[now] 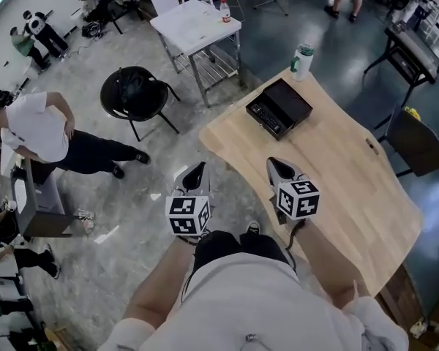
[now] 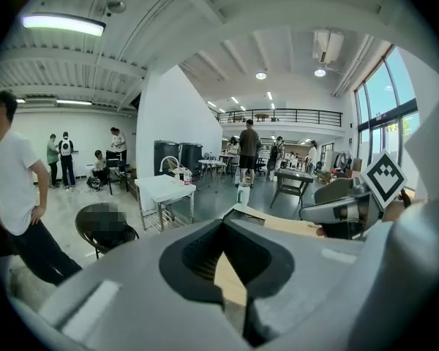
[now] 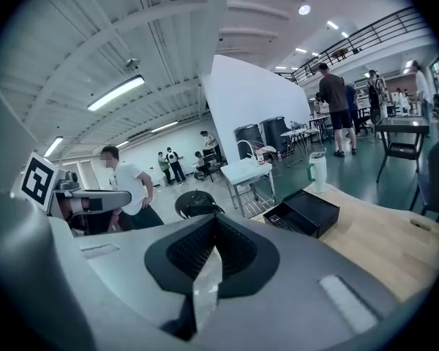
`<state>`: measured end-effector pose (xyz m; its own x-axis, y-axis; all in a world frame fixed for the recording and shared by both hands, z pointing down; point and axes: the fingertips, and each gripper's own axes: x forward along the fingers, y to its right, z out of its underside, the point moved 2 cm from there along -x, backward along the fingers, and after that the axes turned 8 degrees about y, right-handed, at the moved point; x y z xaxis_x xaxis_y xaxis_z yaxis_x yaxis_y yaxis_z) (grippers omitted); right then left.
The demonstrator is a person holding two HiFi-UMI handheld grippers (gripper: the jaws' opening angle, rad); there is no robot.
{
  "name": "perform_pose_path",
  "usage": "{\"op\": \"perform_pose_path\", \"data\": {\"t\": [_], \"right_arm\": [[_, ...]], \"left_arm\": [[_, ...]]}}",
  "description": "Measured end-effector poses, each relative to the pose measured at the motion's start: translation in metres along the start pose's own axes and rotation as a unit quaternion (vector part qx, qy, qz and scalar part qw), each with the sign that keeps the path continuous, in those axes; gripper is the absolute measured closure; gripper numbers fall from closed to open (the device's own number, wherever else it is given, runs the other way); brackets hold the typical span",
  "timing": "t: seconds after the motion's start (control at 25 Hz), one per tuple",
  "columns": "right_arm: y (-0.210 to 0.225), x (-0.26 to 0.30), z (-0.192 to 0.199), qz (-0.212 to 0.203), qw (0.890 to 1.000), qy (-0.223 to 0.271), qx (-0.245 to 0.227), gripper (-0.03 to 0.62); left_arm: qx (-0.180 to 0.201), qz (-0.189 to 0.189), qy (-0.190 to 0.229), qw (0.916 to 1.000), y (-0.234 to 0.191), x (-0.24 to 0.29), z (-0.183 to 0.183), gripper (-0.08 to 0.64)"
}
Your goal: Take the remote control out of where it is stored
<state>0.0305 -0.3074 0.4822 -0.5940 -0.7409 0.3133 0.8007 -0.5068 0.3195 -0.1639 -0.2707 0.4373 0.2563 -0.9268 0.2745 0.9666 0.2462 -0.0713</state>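
Just one box (image 1: 282, 107) and one tumbler (image 1: 301, 61) top the table (image 1: 351, 189).

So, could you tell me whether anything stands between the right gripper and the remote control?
Nothing visible does. The remote control lies in the open black box on the far side of the table, and only bare wood lies between it and the right gripper. The cup stands beyond the box, out of the way.

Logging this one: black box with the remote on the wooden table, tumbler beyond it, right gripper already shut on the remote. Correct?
Not quite. The right gripper holds nothing: the head view shows it shut and short of the black box, where the remote lies. The rest stands.
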Motion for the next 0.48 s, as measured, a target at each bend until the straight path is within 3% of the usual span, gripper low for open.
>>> {"op": "perform_pose_path", "data": {"t": [0.24,0.48], "right_arm": [[0.042,0.057,-0.008,0.018,1.000,-0.014,0.019,0.568],[0.085,0.120,-0.012,0.043,0.998,-0.031,0.030,0.568]], "left_arm": [[0.002,0.020,-0.017,0.9997,-0.018,0.074,-0.011,0.560],[0.010,0.079,-0.037,0.9961,-0.036,0.171,-0.010,0.560]]}}
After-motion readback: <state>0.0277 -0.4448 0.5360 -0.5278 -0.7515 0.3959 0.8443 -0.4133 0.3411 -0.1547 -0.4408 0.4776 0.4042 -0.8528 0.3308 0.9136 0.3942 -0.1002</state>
